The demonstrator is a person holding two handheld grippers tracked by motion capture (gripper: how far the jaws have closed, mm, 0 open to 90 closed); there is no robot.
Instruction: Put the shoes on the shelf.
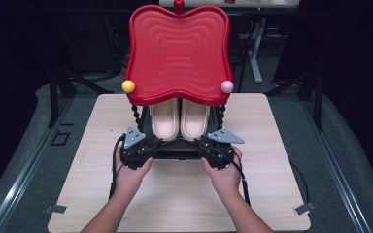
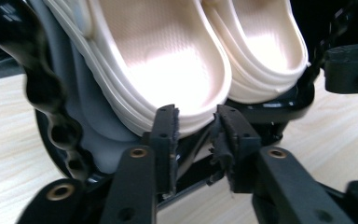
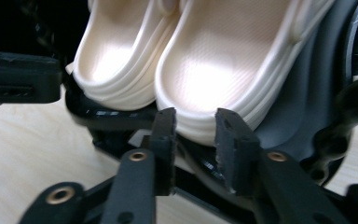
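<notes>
High view: both tongs, left (image 1: 148, 144) and right (image 1: 205, 144), spread (nothing pinched) before cream slippers (image 1: 179, 119).

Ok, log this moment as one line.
left tool: open at left slipper heel | right tool: open at right slipper heel | slippers: on black rack

Right claw (image 3: 193, 122) parted — cream slippers (image 3: 223, 60) just beyond, on black rack (image 3: 107, 119).
</notes>
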